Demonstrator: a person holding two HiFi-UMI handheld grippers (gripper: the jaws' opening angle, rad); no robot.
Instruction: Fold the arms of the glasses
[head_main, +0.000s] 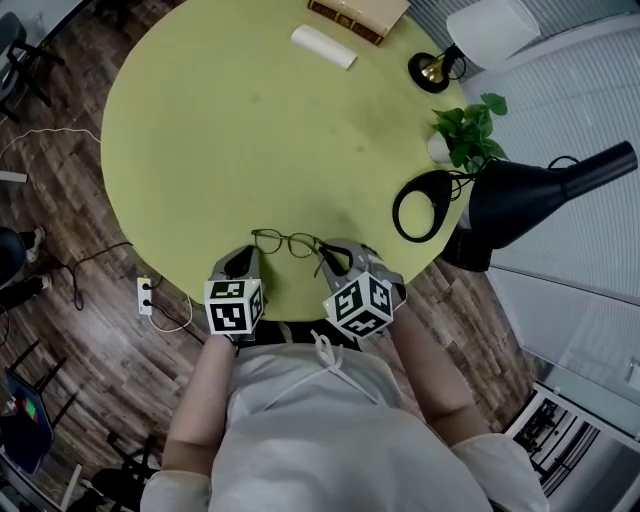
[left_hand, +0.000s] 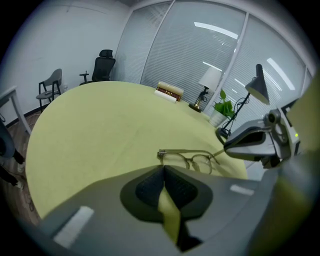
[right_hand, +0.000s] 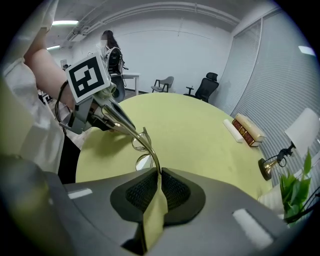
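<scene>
A pair of thin dark-rimmed glasses (head_main: 288, 242) lies near the front edge of the round yellow-green table (head_main: 250, 120), lenses side by side. My right gripper (head_main: 336, 258) is shut on the glasses' right arm. In the right gripper view that arm (right_hand: 150, 150) curves up from the pinched pads of the right gripper (right_hand: 159, 174) to the lenses. My left gripper (head_main: 243, 260) sits just left of the frame. In its own view the left gripper (left_hand: 163, 169) has its pads together with nothing between them. The glasses (left_hand: 189, 159) lie just beyond, and the right gripper (left_hand: 250, 142) is at their far end.
At the table's far side lie a book (head_main: 355, 15) and a white roll (head_main: 322, 45). A small brass-footed lamp (head_main: 435, 68), a potted plant (head_main: 468, 135) and a black desk lamp (head_main: 540, 195) with a ring base (head_main: 425, 205) stand along the right edge.
</scene>
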